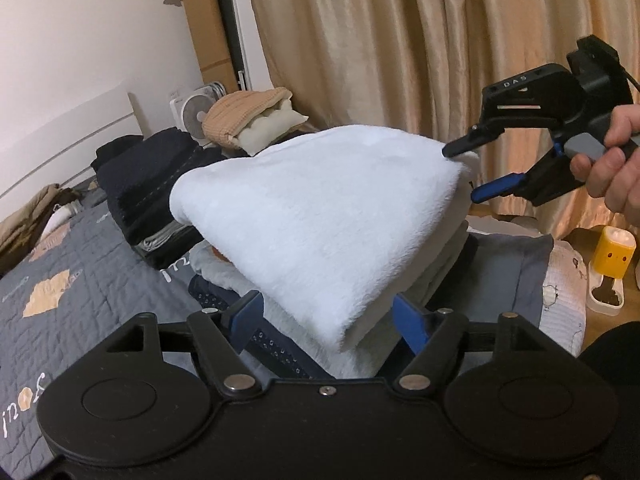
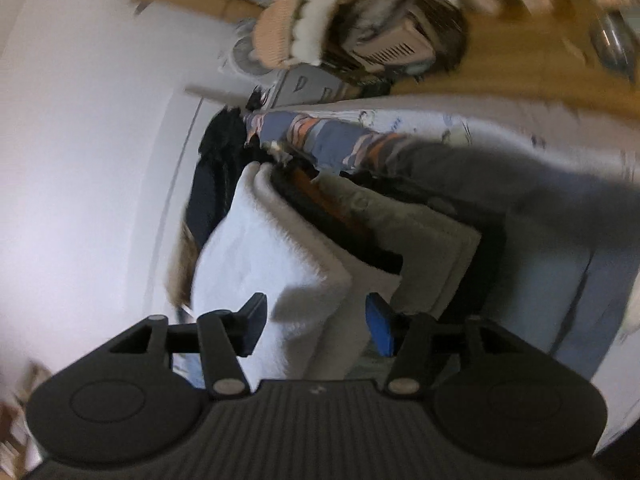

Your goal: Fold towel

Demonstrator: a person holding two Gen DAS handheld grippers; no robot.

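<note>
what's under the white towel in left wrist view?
The white towel lies on a stack of folded laundry: a pale fleecy layer, then dark dotted fabric. The rest of the stack is covered.

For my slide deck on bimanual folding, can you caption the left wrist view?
Both open grippers, left and right, flank a folded white towel above a cluttered bed.

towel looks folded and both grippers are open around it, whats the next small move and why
Probably close the left gripper on the white towel corner between its open fingers. The right gripper is also open at the far corner, so nothing grips the folded towel, which rests on a clothes pile.
</note>
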